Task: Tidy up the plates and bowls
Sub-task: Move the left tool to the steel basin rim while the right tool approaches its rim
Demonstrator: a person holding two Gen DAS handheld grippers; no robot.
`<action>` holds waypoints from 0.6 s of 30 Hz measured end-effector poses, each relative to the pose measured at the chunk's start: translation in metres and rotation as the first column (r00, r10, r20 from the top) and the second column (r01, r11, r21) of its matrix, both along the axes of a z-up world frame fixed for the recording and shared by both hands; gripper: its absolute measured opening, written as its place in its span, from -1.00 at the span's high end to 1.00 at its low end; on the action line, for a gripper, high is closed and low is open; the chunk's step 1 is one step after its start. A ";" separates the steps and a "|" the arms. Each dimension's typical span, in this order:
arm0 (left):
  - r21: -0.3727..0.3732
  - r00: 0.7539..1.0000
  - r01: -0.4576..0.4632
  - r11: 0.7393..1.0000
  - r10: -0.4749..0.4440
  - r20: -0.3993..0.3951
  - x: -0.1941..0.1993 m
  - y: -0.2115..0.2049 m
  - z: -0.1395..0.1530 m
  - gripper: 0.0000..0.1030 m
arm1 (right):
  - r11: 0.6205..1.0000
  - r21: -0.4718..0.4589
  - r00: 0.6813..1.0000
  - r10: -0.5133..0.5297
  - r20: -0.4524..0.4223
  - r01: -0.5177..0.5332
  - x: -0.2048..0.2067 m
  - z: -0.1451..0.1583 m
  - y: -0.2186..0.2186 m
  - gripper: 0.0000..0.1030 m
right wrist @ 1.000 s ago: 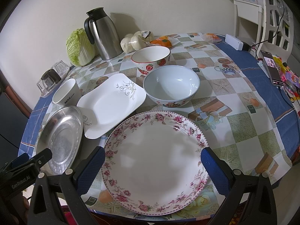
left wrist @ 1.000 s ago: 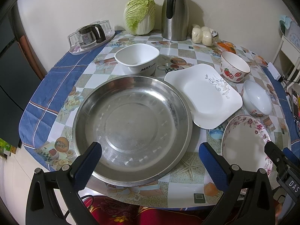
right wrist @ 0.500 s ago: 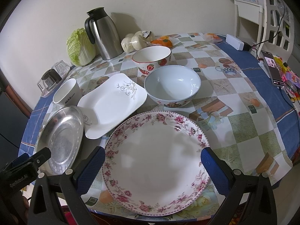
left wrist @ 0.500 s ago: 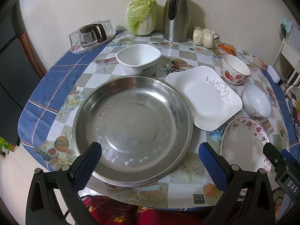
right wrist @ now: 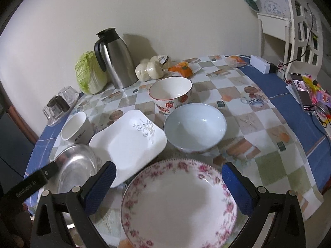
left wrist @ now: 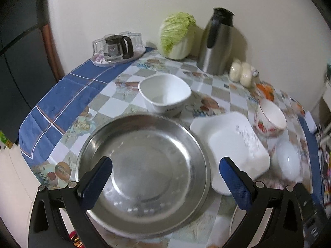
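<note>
A wide steel pan [left wrist: 142, 171] lies at the table's near left, and my left gripper [left wrist: 165, 173] hangs open over it with nothing between its fingers. Behind the pan stands a white square bowl [left wrist: 165, 95]. A white square plate [left wrist: 235, 144] lies to the pan's right, overlapping its rim. In the right wrist view my right gripper [right wrist: 168, 179] is open above the far rim of a rose-patterned plate [right wrist: 178, 204]. Beyond it sit a pale blue bowl [right wrist: 195, 126], a strawberry bowl [right wrist: 170, 93] and the white square plate [right wrist: 128, 142].
A steel jug [right wrist: 115, 57], a cabbage [right wrist: 90, 72], buns [right wrist: 152, 68] and orange packets [right wrist: 183, 67] line the wall side. A tray of glasses [left wrist: 118, 49] stands far left. A phone [right wrist: 302, 91] and a white box [right wrist: 260, 64] lie on the blue cloth at right.
Both grippers have moved forward over the table and tilted up; the pan and the rose plate now sit lower and closer in their views. No dish has shifted.
</note>
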State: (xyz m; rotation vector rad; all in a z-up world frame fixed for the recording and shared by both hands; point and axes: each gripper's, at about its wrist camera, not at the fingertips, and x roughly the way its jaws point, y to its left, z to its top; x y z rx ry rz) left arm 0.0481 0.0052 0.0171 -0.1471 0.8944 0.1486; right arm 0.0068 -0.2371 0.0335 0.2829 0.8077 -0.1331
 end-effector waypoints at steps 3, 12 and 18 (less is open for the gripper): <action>-0.010 0.999 -0.043 0.999 0.043 0.032 0.010 0.001 0.002 -1.00 | 1.000 0.015 1.000 0.007 -0.011 -0.007 0.015 -0.004 0.002 -1.00; -0.067 0.995 -0.089 0.994 0.092 0.037 0.039 0.009 0.000 -1.00 | 0.999 -0.007 0.999 0.035 0.004 -0.035 0.047 -0.010 0.013 -1.00; -0.065 0.993 -0.113 0.991 0.116 0.038 0.044 0.029 0.002 -1.00 | 0.997 0.012 0.997 0.074 0.001 -0.074 0.064 -0.017 0.026 -1.00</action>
